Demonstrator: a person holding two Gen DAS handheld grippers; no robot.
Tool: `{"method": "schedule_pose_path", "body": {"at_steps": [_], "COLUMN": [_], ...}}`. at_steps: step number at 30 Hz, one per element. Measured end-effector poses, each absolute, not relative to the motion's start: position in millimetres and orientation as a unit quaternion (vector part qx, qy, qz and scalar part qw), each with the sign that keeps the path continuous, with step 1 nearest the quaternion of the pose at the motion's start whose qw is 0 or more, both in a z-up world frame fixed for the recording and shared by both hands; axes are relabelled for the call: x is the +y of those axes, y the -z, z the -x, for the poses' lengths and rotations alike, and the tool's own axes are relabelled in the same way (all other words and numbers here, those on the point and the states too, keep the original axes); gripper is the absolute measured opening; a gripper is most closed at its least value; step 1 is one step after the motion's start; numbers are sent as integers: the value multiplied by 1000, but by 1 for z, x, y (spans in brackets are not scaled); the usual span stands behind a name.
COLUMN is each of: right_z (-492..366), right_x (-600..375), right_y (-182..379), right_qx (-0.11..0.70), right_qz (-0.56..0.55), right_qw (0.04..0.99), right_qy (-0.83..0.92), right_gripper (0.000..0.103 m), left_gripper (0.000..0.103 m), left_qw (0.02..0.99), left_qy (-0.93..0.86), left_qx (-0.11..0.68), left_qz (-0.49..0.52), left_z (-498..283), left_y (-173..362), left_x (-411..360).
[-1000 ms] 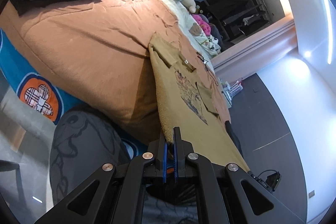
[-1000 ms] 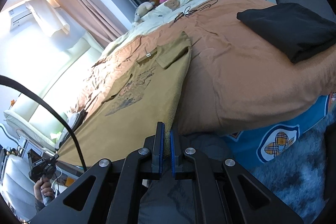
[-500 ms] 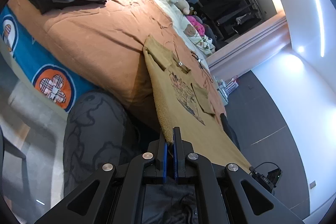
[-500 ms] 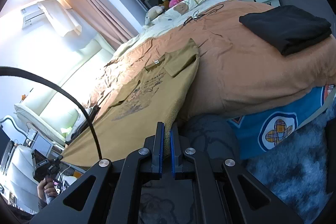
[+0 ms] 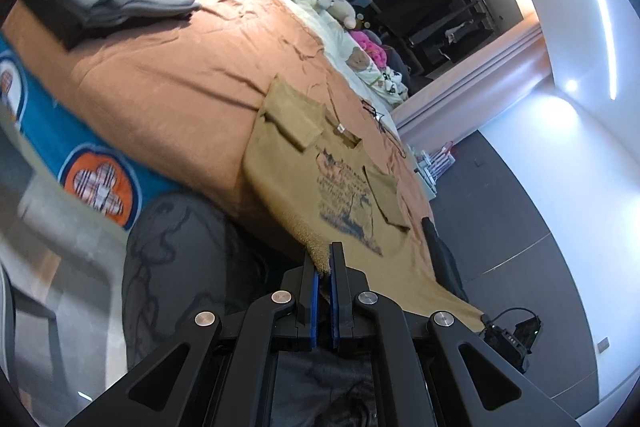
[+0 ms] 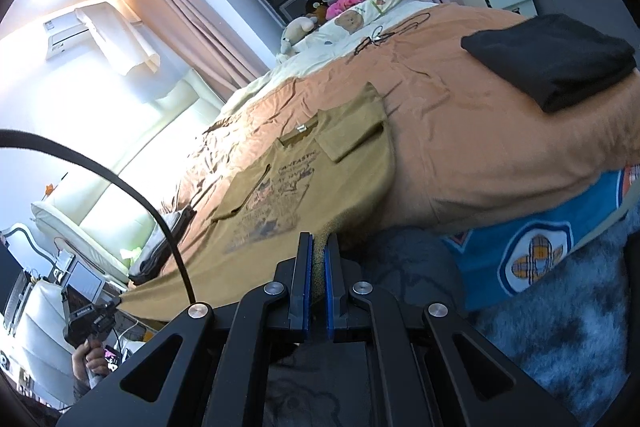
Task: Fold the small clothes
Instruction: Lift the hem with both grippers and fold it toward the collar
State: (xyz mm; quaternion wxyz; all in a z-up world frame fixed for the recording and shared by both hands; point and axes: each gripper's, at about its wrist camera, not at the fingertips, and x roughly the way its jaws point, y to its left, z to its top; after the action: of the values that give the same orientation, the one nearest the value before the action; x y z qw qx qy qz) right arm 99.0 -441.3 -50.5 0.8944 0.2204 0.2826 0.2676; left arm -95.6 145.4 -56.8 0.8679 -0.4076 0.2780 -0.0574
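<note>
the mustard t-shirt (image 5: 320, 163) is laid front-up on the bed's orange blanket (image 5: 168, 83), sleeves already folded in, its hem corners drawn off the bed edge. one corner is clenched by the left tool (image 5: 325, 259), the other by the right tool (image 6: 318, 251), probably to fold the hem toward the collar. the chest print is partly readable as "fantastic"; the neck label (image 6: 301, 127) is illegible.

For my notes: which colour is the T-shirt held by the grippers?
Mustard tan with a dark printed graphic on the T-shirt; the right wrist view shows it best.

Bright window glare, fisheye-warped edges — slight blur
</note>
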Motion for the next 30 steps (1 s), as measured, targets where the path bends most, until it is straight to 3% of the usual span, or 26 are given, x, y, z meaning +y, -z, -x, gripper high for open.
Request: {"method": "schedule_pose_path", "body": {"at_steps": [17, 30], "right_z": [-199, -292], "right_x": [-406, -367], "right_y": [27, 25], "right_qx": [259, 289], "right_qz": [-216, -215], "right_qw": [904, 902], "right_qy": [-264, -237], "right_gripper": [2, 2], "left_gripper": [4, 4], "left_qw": [881, 876], "left_qy": [50, 30], "left_qx": [260, 293], "left_qz": [392, 383], "left_z": [-34, -148], "left_y": [3, 5], "left_x": [173, 190]}}
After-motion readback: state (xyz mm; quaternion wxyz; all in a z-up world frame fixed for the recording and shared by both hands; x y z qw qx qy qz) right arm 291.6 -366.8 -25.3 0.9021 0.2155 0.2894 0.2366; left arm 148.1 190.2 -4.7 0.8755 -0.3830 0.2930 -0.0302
